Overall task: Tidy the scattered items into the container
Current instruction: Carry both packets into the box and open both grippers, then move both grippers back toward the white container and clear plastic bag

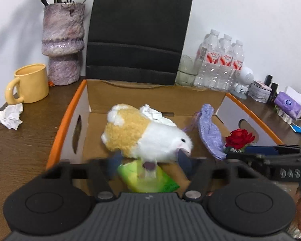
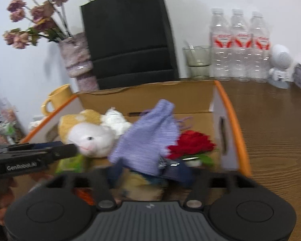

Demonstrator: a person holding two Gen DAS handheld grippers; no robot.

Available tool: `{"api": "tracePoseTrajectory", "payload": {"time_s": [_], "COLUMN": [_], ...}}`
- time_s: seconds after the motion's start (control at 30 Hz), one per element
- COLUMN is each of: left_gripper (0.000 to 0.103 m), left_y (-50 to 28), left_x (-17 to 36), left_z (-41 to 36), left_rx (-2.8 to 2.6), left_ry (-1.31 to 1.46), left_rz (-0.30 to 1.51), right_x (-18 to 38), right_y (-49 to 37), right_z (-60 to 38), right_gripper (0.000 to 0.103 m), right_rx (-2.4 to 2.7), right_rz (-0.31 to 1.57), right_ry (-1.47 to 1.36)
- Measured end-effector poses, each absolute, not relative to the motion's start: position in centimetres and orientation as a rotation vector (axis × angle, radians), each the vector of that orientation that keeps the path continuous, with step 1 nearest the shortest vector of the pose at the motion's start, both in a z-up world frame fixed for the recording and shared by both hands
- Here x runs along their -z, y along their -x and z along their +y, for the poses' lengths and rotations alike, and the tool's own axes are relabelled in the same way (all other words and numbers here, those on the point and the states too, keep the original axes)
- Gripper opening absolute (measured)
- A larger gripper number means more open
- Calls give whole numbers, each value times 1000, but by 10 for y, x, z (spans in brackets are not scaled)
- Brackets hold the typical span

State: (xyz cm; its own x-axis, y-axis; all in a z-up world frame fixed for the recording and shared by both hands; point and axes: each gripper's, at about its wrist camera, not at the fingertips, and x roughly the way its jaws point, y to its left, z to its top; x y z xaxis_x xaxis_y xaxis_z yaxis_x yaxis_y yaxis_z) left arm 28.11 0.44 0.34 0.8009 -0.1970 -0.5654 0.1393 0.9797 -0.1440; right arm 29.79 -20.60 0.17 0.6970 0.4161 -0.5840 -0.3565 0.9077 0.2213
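An orange-rimmed cardboard box [image 1: 70, 118] holds a white and tan plush toy [image 1: 142, 134], a crumpled white tissue [image 1: 156, 114], a lilac knitted pouch [image 1: 208, 132], a red rose [image 1: 239, 138] and a green packet [image 1: 148, 178]. My left gripper [image 1: 148, 160] is open over the box, its fingers on either side of the plush toy's underside. My right gripper [image 2: 148, 172] is open over the box [image 2: 228, 108], just behind the lilac pouch [image 2: 148, 140] and the rose [image 2: 190, 144]; the plush toy [image 2: 90, 136] lies to the left. Small items below it are blurred.
A yellow mug [image 1: 30, 84], crumpled paper [image 1: 8, 116] and a purple vase [image 1: 62, 46] stand left of the box. A black bag [image 1: 138, 32] is behind it. A glass [image 2: 196, 62], water bottles [image 2: 240, 46] and a white speaker [image 2: 281, 64] stand at the back right.
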Motion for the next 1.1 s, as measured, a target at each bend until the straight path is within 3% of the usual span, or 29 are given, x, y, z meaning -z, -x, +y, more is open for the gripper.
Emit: {"api": "tracePoseTrajectory", "payload": {"time_s": [0.07,0.2,0.6,0.8,0.87,0.93,1.1], "left_gripper": [83,84,89,99,103,103,103], "left_y": [-279,-279,-274,-270,-269,-267,-257], "left_x": [-5,-6,-11,-15,-18,-21,-31], "left_z": [0,-2,-4,-4,-3,-3,-1], "left_rx": [189,187,182,163,161,154,128], "left_ry": [78,72,68,53,62,69,66], "left_rz": [614,615,592,566,559,552,526], "right_x": [-5,-10,-12,-16,-17,-21,-35], "right_y": [-292,-288,-290,-289,-289,-288,-279], "right_z": [-199,-193,-198,-199,-200,-202,-211], "right_gripper": [82,88,89,90,95,101,101], "right_rx": [-419,-382,-363,-356,-351,-336,-323], "right_rz": [648,623,629,624,624,621,580], "right_ry": [-42,16,4,-1,-5,-12,-37]}}
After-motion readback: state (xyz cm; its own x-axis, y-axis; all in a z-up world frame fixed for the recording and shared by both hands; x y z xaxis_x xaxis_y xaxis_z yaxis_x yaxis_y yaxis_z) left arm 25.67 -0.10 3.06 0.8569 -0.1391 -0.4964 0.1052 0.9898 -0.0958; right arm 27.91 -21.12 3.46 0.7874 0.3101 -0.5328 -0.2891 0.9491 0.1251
